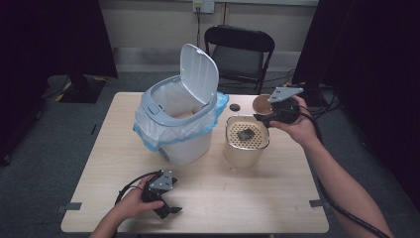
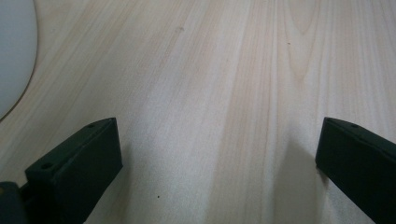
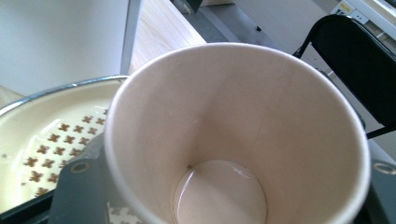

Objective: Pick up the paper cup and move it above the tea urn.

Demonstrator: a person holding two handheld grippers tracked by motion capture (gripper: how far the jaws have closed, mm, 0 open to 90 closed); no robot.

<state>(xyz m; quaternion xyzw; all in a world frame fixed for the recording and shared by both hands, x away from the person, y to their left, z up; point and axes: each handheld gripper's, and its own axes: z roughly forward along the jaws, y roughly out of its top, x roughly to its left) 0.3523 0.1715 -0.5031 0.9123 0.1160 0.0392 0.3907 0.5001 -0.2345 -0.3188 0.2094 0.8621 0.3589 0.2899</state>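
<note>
Right tongs (image 1: 267,115) gripping paper cup (image 3: 233,135) above strainer rim (image 1: 229,130), left tongs (image 2: 219,154) wide open, empty

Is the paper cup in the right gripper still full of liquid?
No: the paper cup looks nearly empty, just a thin film on its bottom.

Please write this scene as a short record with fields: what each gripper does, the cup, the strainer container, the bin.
right gripper: shut on the paper cup, held beside the strainer container
paper cup: nearly empty, a little liquid at the bottom
strainer container: cream, perforated top, a dark lump lying on it
left gripper: open, nothing between the jaws, low over the table
bin: white, lid up, blue-edged bag liner inside
small dark lid: on the table behind the container
</note>
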